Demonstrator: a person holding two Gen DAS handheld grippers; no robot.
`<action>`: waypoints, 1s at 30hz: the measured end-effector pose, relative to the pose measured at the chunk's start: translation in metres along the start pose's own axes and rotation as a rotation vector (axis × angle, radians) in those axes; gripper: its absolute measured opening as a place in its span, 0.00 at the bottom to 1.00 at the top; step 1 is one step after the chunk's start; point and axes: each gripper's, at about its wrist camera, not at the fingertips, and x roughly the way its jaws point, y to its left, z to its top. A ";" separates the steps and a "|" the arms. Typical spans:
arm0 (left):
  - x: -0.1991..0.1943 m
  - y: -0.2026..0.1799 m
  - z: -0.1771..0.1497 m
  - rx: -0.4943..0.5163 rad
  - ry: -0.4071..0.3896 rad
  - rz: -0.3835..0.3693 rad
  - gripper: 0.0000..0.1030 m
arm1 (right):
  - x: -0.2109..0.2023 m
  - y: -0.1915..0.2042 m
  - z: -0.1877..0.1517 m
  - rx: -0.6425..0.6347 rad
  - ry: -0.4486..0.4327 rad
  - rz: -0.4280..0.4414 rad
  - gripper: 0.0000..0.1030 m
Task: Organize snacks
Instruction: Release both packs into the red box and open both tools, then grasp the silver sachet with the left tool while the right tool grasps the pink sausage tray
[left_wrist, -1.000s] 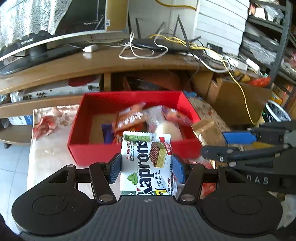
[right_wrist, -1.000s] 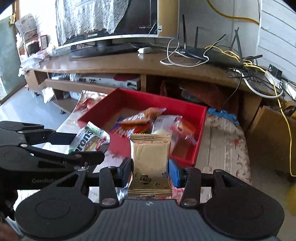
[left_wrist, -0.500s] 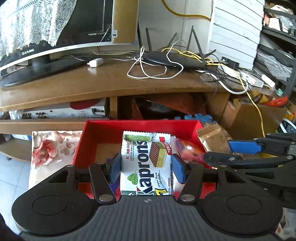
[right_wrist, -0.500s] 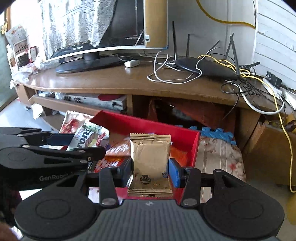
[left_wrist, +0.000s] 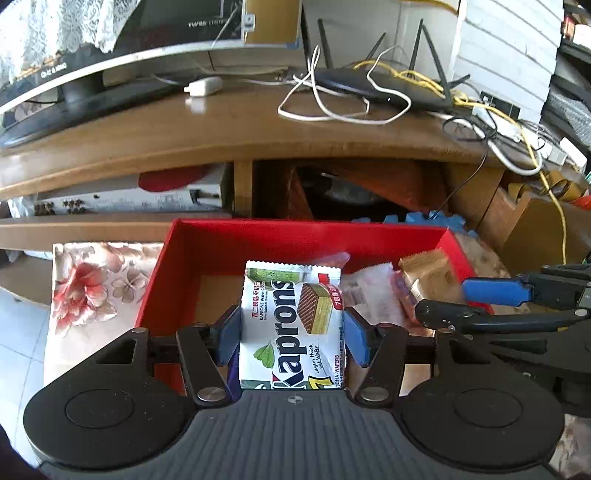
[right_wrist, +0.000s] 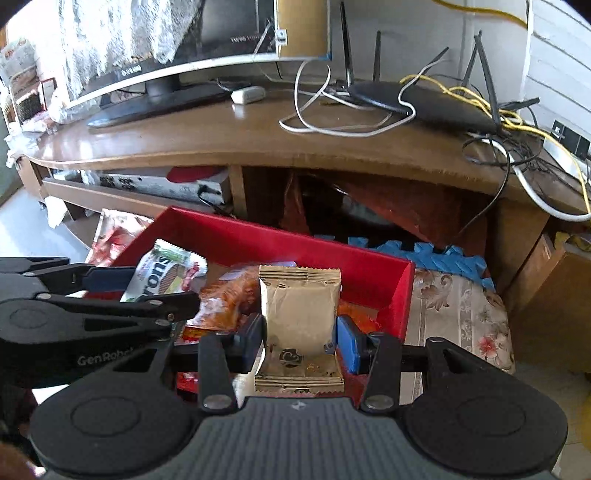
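Observation:
My left gripper (left_wrist: 291, 334) is shut on a white Kaprons wafer packet (left_wrist: 291, 325) and holds it over the open red box (left_wrist: 295, 236). My right gripper (right_wrist: 299, 338) is shut on a gold snack packet (right_wrist: 300, 317) and holds it over the right part of the same red box (right_wrist: 288, 243). Each gripper shows in the other's view: the right one (left_wrist: 491, 299) with the gold packet (left_wrist: 428, 277), the left one (right_wrist: 107, 291) with the Kaprons packet (right_wrist: 166, 273). Orange and clear snack packets (right_wrist: 225, 299) lie in the box.
The box sits on a low table with a floral cloth (left_wrist: 92, 280). Behind it is a wooden TV stand (left_wrist: 258, 129) holding a monitor (right_wrist: 184, 40), a router (right_wrist: 421, 99) and tangled cables. Blue foam mats (right_wrist: 406, 251) and cardboard boxes (left_wrist: 546, 229) are at the right.
Both grippers have moved forward with their packets, from in front of the red box to over it. The box now fills the lower middle of both views.

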 end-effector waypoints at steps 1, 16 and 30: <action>0.001 0.001 0.000 -0.004 0.004 0.002 0.65 | 0.003 0.000 0.000 0.001 0.007 -0.001 0.35; -0.047 -0.014 -0.040 0.111 0.036 -0.096 0.74 | -0.039 -0.008 -0.020 0.027 -0.002 0.003 0.50; -0.004 -0.071 -0.107 0.461 0.255 -0.211 0.85 | -0.065 0.007 -0.069 0.009 0.084 0.098 0.51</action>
